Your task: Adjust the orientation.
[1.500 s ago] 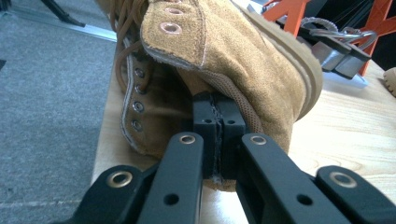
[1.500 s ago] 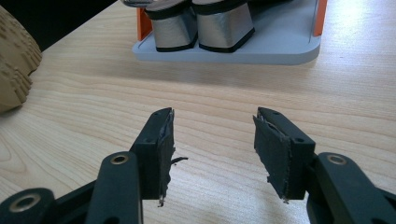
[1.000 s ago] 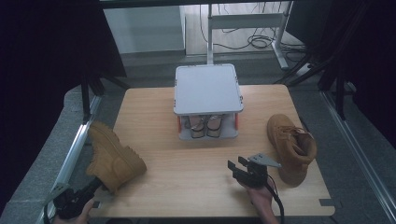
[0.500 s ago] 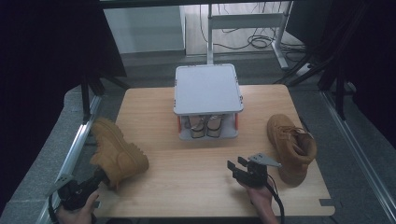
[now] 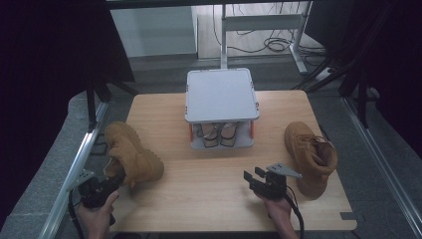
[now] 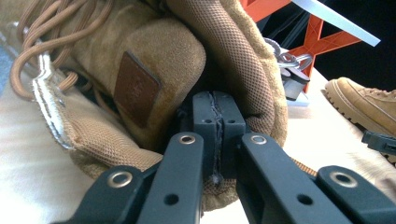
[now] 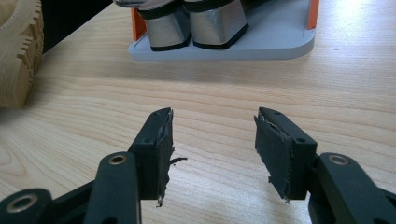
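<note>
Tan suede boot (image 5: 132, 153) is what I've got in hand right now, over at the 8 o'clock corner of the wooden counter (image 5: 209, 194). My left tool (image 5: 110, 175) is clamped all the way down on the padded collar at the heel end; in the left gripper view the pads (image 6: 218, 122) are squeezed together with just the mesh lining pinched between them. My right tool (image 5: 254, 175) sits near 5 o'clock with its jaws standing fairly wide and nothing between them, pointing at the grey shoe rack (image 5: 222, 94) in the middle, where a pair of block-heel sandals (image 5: 216, 133) fills the lower shelf. The matching boot (image 5: 311, 157) lies at 4 o'clock.

My take on doing this bit well: a collar pinch is a floppy hold, so the toe will likely sag and swing. I'd lift slowly, keep the sole low over the counter, and avoid twisting the wrist so the lining doesn't slip out. If it starts sliding, the free right tool could steady the toe.
</note>
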{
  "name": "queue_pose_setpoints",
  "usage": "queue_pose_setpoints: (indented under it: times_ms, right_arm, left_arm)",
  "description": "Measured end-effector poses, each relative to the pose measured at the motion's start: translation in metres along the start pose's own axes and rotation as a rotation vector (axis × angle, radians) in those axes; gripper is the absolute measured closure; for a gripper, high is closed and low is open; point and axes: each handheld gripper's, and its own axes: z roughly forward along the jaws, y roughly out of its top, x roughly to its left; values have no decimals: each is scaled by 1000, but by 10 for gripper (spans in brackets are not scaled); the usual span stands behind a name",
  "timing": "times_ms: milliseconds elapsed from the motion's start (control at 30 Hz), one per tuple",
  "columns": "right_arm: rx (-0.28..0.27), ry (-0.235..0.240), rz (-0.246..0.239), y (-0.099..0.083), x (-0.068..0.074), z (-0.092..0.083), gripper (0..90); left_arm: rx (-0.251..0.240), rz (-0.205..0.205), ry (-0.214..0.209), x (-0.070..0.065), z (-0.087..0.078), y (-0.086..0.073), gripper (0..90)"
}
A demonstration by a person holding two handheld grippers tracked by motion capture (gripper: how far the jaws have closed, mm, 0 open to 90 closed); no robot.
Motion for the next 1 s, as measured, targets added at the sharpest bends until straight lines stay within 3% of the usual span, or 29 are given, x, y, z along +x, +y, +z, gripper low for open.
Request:
queue_pose_setpoints:
  times_ms: [267, 433, 500, 567, 667, 1000]
  right_arm:
    - [4, -6, -3, -1, 0, 0, 461]
    - [7, -5, -7, -2, 1, 2, 460]
    - [9, -6, -7, -2, 0, 2, 459]
    - [7, -6, -7, -2, 0, 1, 459]
    - [2, -10, 0, -2, -3, -1, 459]
    - [3, -10, 4, -2, -3, -1, 459]
  left_arm:
    - [35, 44, -16, -8, 24, 23, 893]
    - [70, 65, -40, -20, 52, 45, 887]
    - [61, 66, -50, -26, 62, 52, 887]
    - [74, 87, -37, -34, 68, 60, 880]
    - [91, 107, -25, -40, 77, 60, 876]
    - [18, 118, -40, -48, 57, 54, 880]
